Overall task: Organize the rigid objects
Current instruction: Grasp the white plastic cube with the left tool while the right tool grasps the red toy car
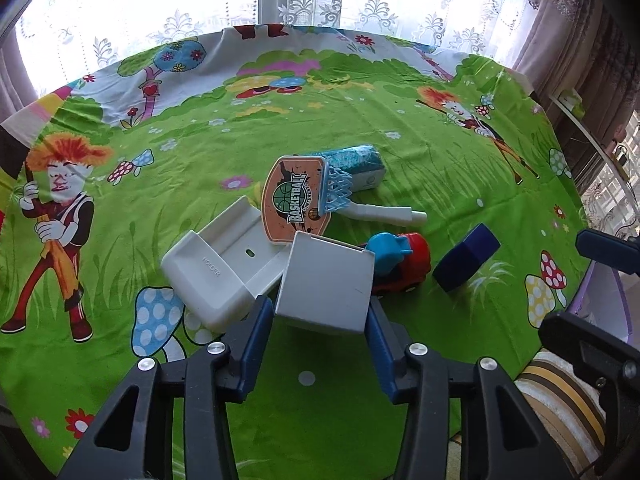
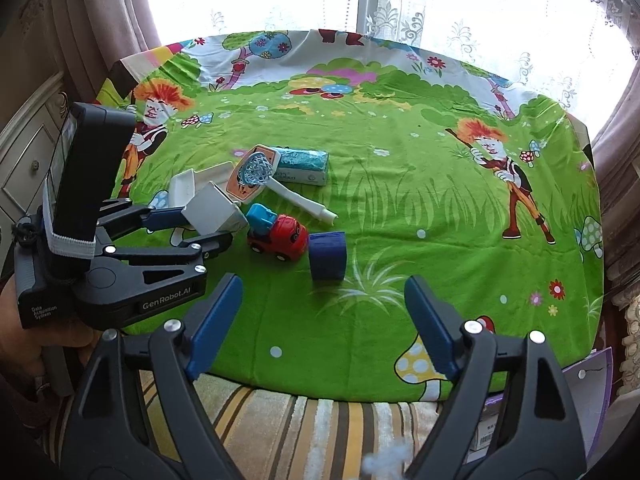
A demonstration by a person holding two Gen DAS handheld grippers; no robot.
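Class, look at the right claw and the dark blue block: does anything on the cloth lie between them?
Nothing visible does. The right claw hangs open over bare green cloth, and the dark blue block sits just beyond its fingertips. The toy truck stands beside the block, off to the left in this view, not in the path.

Both wrist views look steeply down, close; both show the tablecloth (image 1: pixel 360 128).
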